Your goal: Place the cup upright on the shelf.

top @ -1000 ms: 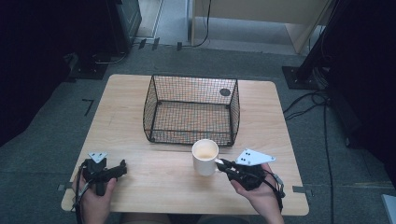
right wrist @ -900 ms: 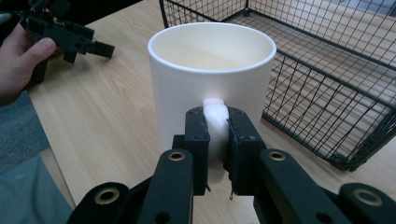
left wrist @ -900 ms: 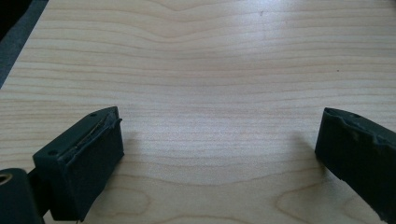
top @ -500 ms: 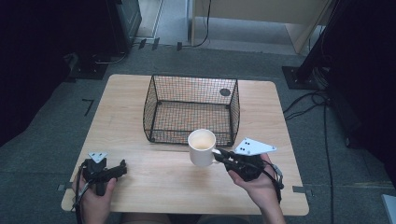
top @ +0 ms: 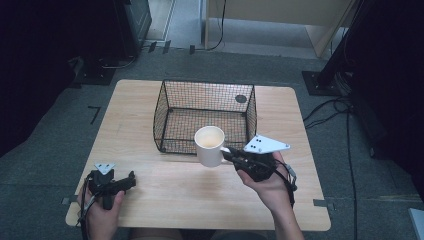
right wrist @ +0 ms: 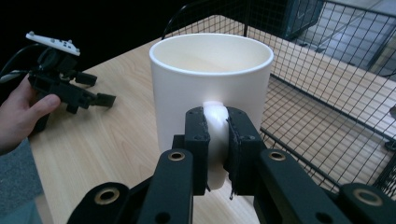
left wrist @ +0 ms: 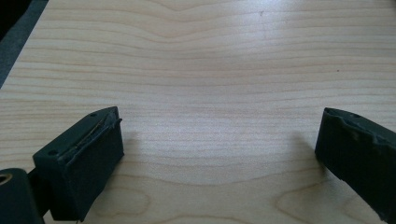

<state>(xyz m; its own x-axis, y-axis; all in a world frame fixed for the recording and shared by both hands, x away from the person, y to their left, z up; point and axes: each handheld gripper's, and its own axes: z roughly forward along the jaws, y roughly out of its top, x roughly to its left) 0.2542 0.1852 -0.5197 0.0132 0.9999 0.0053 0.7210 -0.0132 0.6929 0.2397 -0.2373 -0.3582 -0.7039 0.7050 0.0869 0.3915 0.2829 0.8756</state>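
So the right gripper [top: 231, 153] is clamped tight on the white mug [top: 210, 145] handle, carrying it just in front of the wire basket [top: 170, 107], probably needs lifting over the rim next, while the left gripper [top: 131, 180] sits wide open, empty.

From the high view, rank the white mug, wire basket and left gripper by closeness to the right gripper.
1. White mug: its handle clamped in the right gripper.
2. Wire basket: just beyond the mug, table centre.
3. Left gripper: across the table, near its front left corner.
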